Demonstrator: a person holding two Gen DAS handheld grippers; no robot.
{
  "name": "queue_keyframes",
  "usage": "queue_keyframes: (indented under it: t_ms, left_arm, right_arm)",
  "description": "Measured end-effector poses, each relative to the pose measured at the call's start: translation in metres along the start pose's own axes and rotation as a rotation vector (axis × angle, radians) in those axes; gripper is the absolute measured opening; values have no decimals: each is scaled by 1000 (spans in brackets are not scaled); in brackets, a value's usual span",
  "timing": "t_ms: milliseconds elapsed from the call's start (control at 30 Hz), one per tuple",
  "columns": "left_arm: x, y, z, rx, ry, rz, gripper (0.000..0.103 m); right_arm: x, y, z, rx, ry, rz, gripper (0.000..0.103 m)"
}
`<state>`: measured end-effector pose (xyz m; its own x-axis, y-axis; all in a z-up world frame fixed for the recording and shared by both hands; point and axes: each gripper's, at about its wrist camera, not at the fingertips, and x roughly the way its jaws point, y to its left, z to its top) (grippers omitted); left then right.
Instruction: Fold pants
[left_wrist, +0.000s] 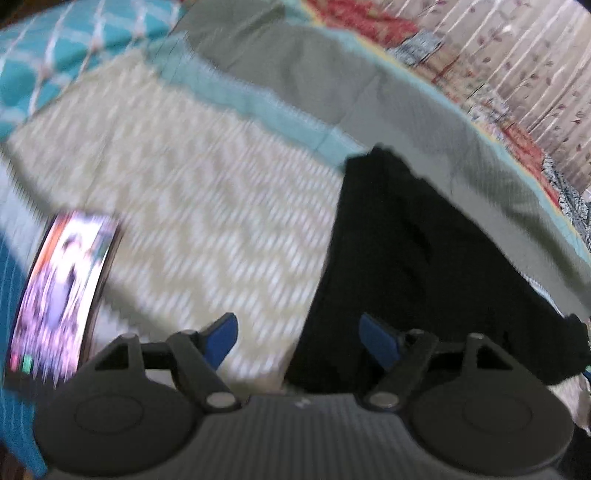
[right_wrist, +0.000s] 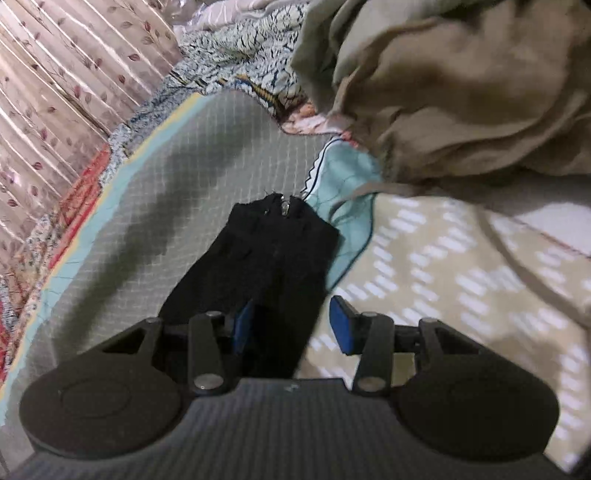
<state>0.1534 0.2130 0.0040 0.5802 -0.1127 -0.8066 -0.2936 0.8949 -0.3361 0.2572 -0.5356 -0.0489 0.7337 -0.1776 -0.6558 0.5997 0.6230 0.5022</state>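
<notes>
Both open grippers, left gripper (left_wrist: 299, 338) and right gripper (right_wrist: 291, 325), straddle black pants (right_wrist: 266, 258).

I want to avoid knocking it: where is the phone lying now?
In the left wrist view, the phone lies at the far left on the patterned bedspread, screen lit, left of the left gripper and apart from the black pants.

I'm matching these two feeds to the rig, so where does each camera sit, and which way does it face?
Left wrist: sits on the left claw, looking down along its open blue fingers at black pants on a patterned quilt, a lit phone to the left.
Right wrist: sits on the right claw, looking down along the pants toward a beige heap of clothing; its jaws are open.
Shared: the pants, the quilt, a floral curtain.
</notes>
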Motion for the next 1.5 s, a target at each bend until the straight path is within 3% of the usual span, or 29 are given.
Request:
queue_keyframes:
  t_ms: [33, 67, 133, 233, 333, 400, 467, 567, 667, 800, 833, 867, 900, 967, 1033, 1100, 1167, 1233, 1333, 1400, 1500]
  left_arm:
    - [-2, 4, -4, -17, 14, -3, 75]
    - [-4, 6, -7, -29, 24, -7, 75]
    - [-10, 8, -10, -37, 27, -21, 75]
    - [-14, 4, -11, -34, 22, -57, 75]
    - [-13, -1, -15, -24, 28, -89, 75]
    - [-12, -2, -20, -30, 39, -98, 75]
    - [-14, 0, -26, -42, 43, -119, 78]
    - [-16, 5, -33, -80, 54, -135, 85]
    - [-12, 8, -36, -118, 64, -186, 85]
    - [7, -3, -38, -120, 97, -237, 85]
    - [14, -5, -39, -125, 111, -246, 82]
    - [23, -8, -41, -131, 123, -252, 67]
    - [34, -10, -44, -139, 137, -242, 43]
    - [41, -9, -47, -156, 122, -186, 28]
    - [30, -6, -49, -166, 97, -186, 20]
    - [5, 0, -51, -137, 51, -131, 16]
    - [-27, 16, -54, -131, -5, -82, 16]
    - [-54, 39, -59, -166, -42, -93, 16]
    - [-51, 45, -68, -167, 9, -88, 28]
    - [-40, 38, -76, -153, 55, -42, 45]
    - [-48, 35, -76, -135, 47, -35, 47]
  right_arm:
    - [4, 3, 0, 1, -7, -9, 39]
    - [5, 6, 1, -16, -12, -23, 9]
    - [-1, 7, 4, -32, -20, -53, 8]
    - [-42, 1, 8, -27, -160, -31, 7]
    - [-70, -10, 8, -72, -237, -165, 8]
    - [-67, -22, 6, -89, -164, -254, 19]
    - [-77, -36, 0, -42, -95, -271, 29]
    - [-121, -45, -19, 11, -106, -102, 44]
    - [-166, -46, -55, -43, -38, 42, 45]
    - [-209, -50, -110, -109, 48, 108, 45]
    - [-217, -53, -123, -113, 62, 112, 46]
    - [-225, -56, -138, -113, 80, 112, 46]
    - [-230, -57, -150, -113, 101, 114, 46]
    - [-233, -49, -172, -107, 145, 120, 47]
    - [-230, -39, -185, -116, 202, 136, 47]
    - [-237, -27, -198, -163, 222, 142, 47]
    - [-247, -18, -201, -204, 210, 152, 47]
    - [-254, -15, -199, -212, 204, 166, 47]
    - [-256, -18, -201, -207, 212, 173, 47]
    - [-247, -21, -200, -190, 239, 153, 47]
    - [-252, -28, -200, -156, 253, 170, 47]
